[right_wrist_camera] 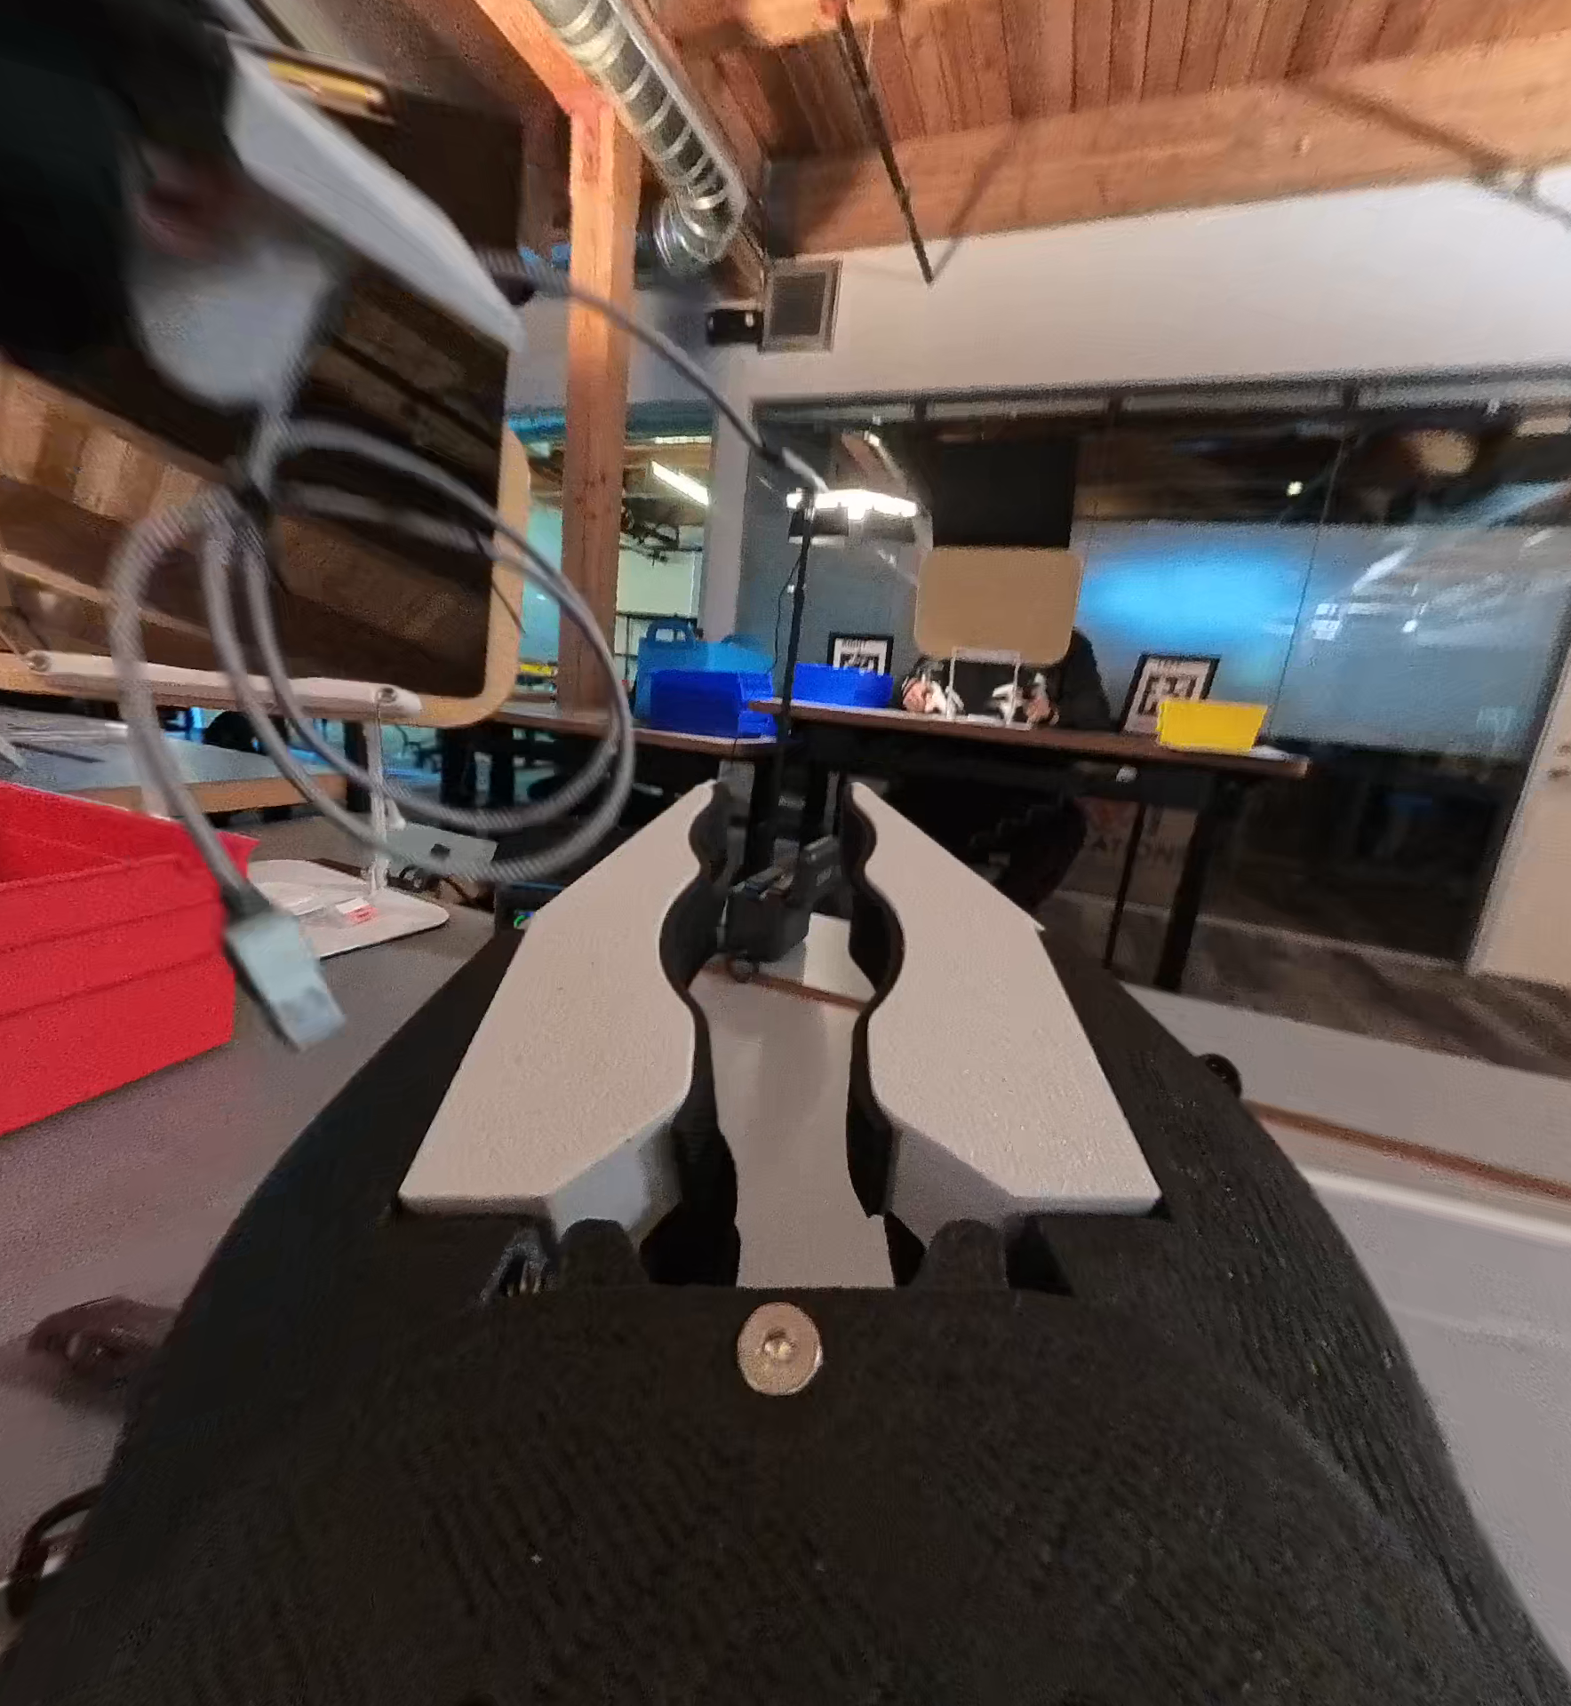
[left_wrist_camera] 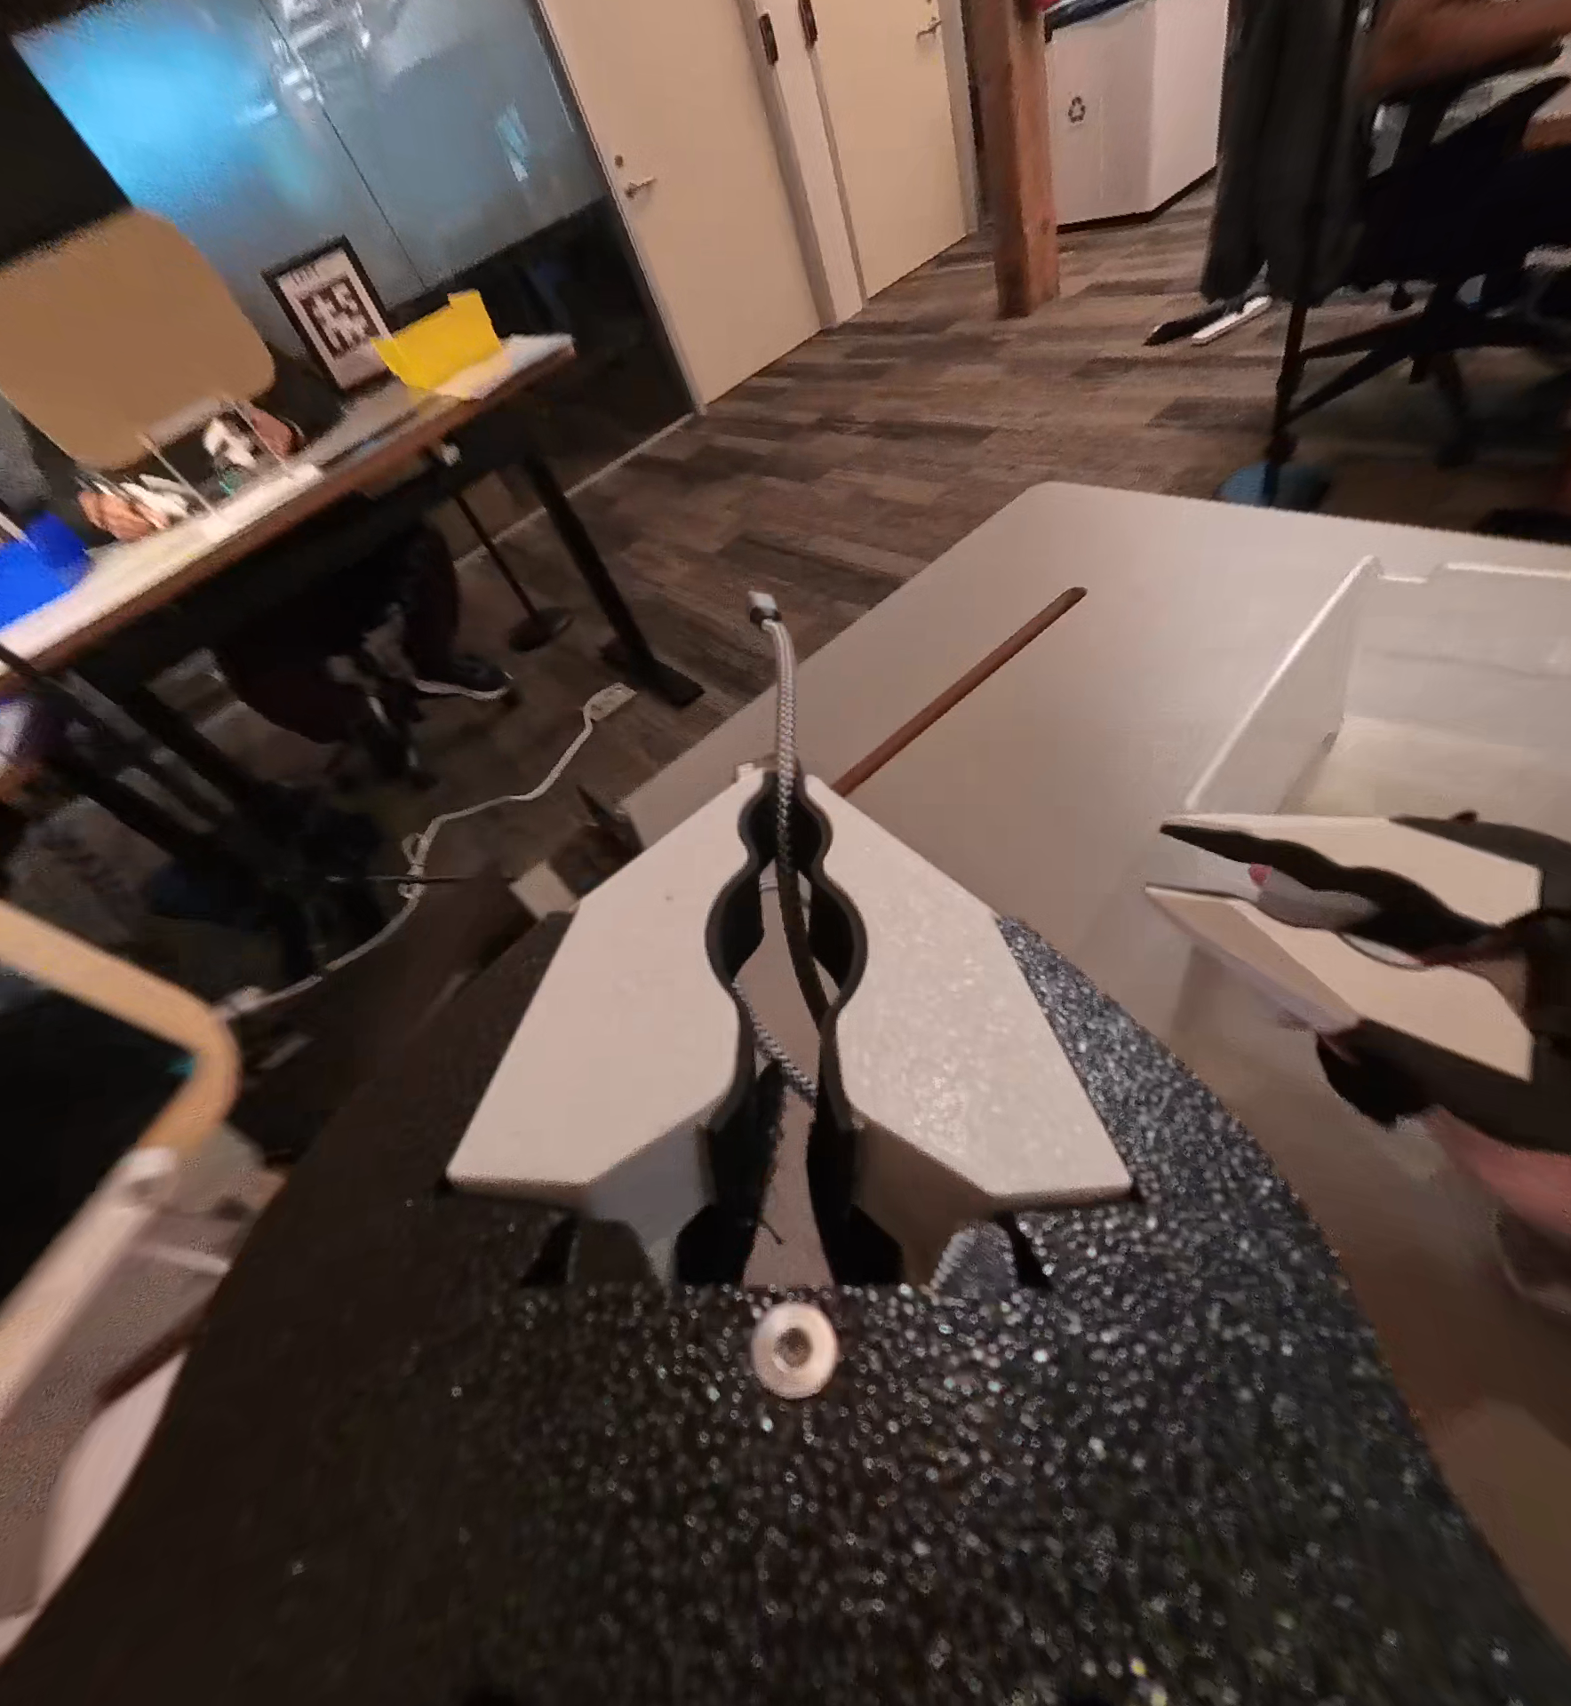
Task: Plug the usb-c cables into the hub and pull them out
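My left gripper (left_wrist_camera: 777,785) is shut on a grey-and-black braided usb-c cable (left_wrist_camera: 786,720). Its metal plug (left_wrist_camera: 766,609) sticks up past the fingertips, beyond the table's far edge. In the right wrist view the left gripper (right_wrist_camera: 496,277) is held high at upper left, with the cable (right_wrist_camera: 579,702) hanging from it in loops. A grey rectangular connector (right_wrist_camera: 283,979) dangles at the loop's end, and the plug (right_wrist_camera: 800,466) points right. My right gripper (right_wrist_camera: 786,794) is open and empty, low over the table; it also shows in the left wrist view (left_wrist_camera: 1165,859). I cannot make out the hub.
A white divided tray (left_wrist_camera: 1410,692) sits on the grey table (left_wrist_camera: 1086,600) behind the right gripper. A red bin (right_wrist_camera: 71,923) stands at the left. A black stand base (right_wrist_camera: 777,905) is ahead of the right gripper. People sit at desks beyond. My right fingertips sit around 15 cm from my left ones.
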### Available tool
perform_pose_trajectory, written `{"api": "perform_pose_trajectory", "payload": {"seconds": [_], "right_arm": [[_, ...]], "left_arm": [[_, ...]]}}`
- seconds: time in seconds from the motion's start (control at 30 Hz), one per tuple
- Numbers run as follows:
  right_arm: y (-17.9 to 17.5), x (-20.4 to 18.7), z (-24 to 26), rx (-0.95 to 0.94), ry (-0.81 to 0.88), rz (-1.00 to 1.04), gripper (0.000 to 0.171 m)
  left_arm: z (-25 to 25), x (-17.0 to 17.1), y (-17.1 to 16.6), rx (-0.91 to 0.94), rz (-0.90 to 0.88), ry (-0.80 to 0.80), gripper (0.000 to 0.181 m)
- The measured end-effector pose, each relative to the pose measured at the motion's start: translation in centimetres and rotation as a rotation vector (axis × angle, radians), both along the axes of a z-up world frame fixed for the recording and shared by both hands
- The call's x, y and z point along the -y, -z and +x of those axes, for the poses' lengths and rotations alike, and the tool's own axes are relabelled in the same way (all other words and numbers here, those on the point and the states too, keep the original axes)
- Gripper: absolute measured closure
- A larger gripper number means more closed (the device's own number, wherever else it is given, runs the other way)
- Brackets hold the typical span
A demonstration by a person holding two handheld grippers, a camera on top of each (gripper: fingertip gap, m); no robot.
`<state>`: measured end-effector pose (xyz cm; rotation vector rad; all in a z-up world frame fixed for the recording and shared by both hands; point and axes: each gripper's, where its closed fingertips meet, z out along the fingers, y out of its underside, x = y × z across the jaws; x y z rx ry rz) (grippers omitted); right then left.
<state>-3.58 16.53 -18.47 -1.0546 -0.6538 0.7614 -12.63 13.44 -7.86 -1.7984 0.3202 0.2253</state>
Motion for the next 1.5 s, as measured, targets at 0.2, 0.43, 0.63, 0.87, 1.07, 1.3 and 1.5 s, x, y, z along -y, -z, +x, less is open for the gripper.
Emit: {"api": "perform_pose_trajectory", "payload": {"seconds": [0.2, 0.43, 0.63, 0.87, 1.07, 1.3, 1.5], "right_arm": [[0.8, -0.9, -0.1, 0.036, 0.014, -0.041, 0.150], [1.5, 0.2, -1.3, 0.103, -0.016, 0.018, 0.149], [3.6, 2.2, -3.4, 0.265, -0.139, 0.064, 0.147], [5.5, 5.2, -4.7, 0.419, -0.187, 0.250, 0.143], [7.1, 5.9, -5.1, 0.461, -0.316, 0.193, 0.142], [6.6, 5.9, -4.6, 0.497, -0.274, 0.268, 0.146], [8.5, 9.8, -5.4, 0.578, -0.490, 0.347, 0.137]], "left_arm": [[-2.3, -6.8, 10.7, -0.072, -0.146, -0.092, 0.181], [-0.6, -9.5, 17.0, -0.070, -0.191, 0.017, 0.181], [-2.2, -7.3, 16.0, 0.017, -0.069, -0.119, 0.055], [-2.2, 1.5, 15.9, 0.060, 0.162, -0.052, 0.089], [0.3, 5.2, 23.2, -0.141, -0.093, 0.153, 0.087], [1.6, 8.2, 27.7, -0.120, -0.415, 0.439, 0.101], [1.5, 9.3, 28.1, -0.100, -0.459, 0.495, 0.131]]}}
